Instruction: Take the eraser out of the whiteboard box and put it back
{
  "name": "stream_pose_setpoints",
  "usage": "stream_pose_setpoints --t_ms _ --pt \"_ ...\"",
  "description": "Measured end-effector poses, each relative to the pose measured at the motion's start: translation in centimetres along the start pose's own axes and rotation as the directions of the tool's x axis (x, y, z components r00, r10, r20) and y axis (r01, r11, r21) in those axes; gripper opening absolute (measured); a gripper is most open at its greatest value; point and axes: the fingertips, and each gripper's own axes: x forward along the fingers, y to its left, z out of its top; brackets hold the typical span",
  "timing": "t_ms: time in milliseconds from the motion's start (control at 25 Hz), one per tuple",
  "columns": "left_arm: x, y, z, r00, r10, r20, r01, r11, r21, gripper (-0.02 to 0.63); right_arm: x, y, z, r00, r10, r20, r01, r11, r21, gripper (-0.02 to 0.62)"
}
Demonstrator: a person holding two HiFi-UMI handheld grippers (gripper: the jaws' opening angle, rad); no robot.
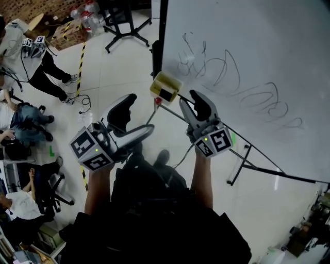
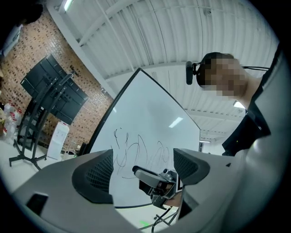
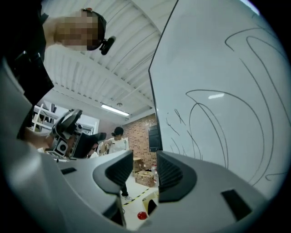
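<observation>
whiteboard (image 1: 247, 56) on dark metal legs, black looping scribbles across it. black stand base (image 1: 124, 32) on pale floor tiles past board's left edge. yellow-black tape strip (image 1: 81, 59) on floor, loose cable near its lower end. seated people (image 1: 26, 124) at far left, office chair (image 1: 49, 191) below them. bottles (image 1: 87, 13) and cardboard box (image 1: 64, 32) near top edge. dark panel on stand (image 2: 50, 91) before brick wall (image 2: 34, 50). small red round thing (image 3: 142, 215) low down.

1. At lower-left corner of whiteboard (image 1: 247, 62): whiteboard box (image 1: 166, 87).
2. Just below-R of box: right tool (image 1: 190, 99); left tool (image 1: 140, 113) further L, apart from box.
3. Far L: ppl (image 1: 20, 118) on floor (image 1: 118, 67).
</observation>
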Motion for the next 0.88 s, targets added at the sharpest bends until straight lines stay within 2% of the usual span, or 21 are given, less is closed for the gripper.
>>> stream_pose_setpoints --t_ms 240,520,680,880 --pt "-0.9 -1.3 -1.1 0.999 0.025 -0.033 -0.025 1.0 -0.004 0.414 -2.1 0.7 1.5 0.997 0.002 0.083 -0.007 0.998 0.07 0.167" --pt "-3.1 -2.5 -0.2 0.999 -0.029 -0.024 0.029 1.0 0.006 0.414 -3.2 4.0 3.6 0.991 -0.013 0.132 0.006 0.998 0.057 0.166" --pt "-6.6 -2.8 0.8 0.998 -0.064 -0.001 0.064 0.998 0.002 0.414 -3.4 7.1 4.9 0.987 -0.044 0.152 0.04 0.999 0.034 0.166" --pt "-13.2 -2.8 2.0 0.994 -0.103 0.045 0.104 0.994 -0.018 0.414 -3.1 13.1 5.5 0.984 -0.093 0.152 0.092 0.996 0.015 0.163"
